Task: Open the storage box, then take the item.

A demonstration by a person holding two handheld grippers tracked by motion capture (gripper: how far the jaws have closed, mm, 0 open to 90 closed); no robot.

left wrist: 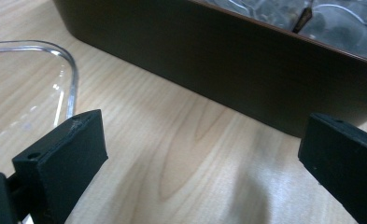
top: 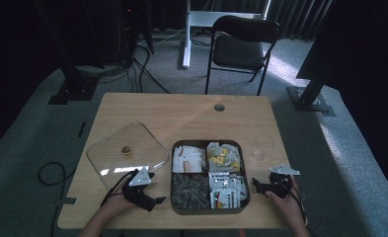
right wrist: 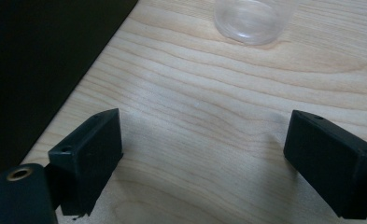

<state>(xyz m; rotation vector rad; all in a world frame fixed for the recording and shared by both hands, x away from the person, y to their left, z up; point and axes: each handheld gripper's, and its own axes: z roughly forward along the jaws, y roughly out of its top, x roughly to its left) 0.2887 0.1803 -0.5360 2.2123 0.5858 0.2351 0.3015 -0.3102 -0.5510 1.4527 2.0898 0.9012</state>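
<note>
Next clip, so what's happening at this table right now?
A person sits at a wooden table with a hand-held gripper in each hand. Both the left hand-held gripper and the right hand-held gripper are open and hold nothing, resting low on either side of a dark four-compartment box of packets. The box's clear lid lies on the table to its left, and a small clear cup stands to its right. Nothing is being gripped yet.
</note>
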